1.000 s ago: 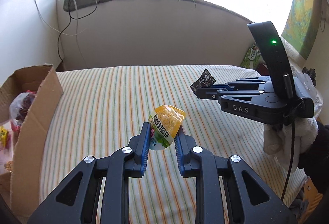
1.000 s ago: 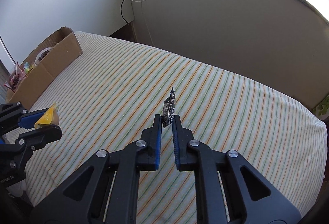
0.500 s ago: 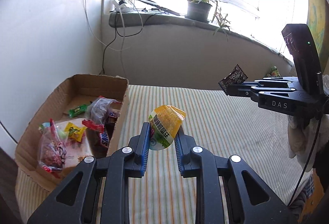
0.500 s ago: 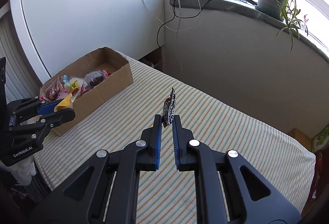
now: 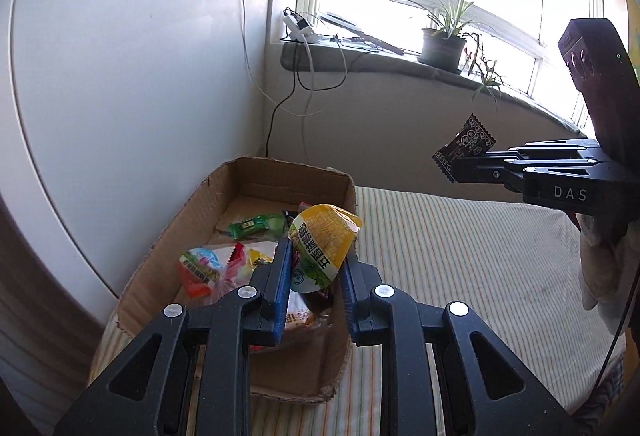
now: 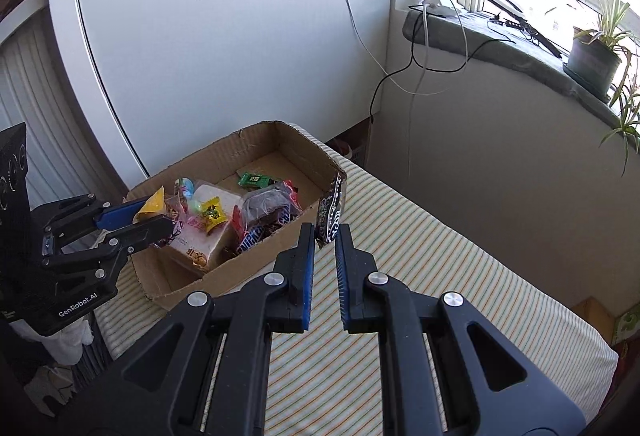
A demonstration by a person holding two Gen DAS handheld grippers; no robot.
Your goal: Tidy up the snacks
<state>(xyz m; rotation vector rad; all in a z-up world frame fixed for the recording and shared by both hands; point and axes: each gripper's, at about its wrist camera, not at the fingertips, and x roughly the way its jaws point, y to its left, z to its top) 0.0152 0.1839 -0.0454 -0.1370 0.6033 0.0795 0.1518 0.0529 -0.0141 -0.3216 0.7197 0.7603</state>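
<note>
My left gripper is shut on a yellow-lidded jelly cup and holds it above the near right part of the cardboard box; the left gripper also shows in the right wrist view. My right gripper is shut on a black sachet, held in the air just right of the box's right wall. In the left wrist view that sachet hangs to the right, above the striped bed. The box holds several wrapped snacks.
The striped bed runs to the right of the box. A white cabinet stands behind the box. A windowsill with a potted plant, a power strip and hanging cables lies beyond.
Both grippers have swung left with their snacks. The left one has gone from over the bed to over the box; the right one has come up to the box's right wall.
</note>
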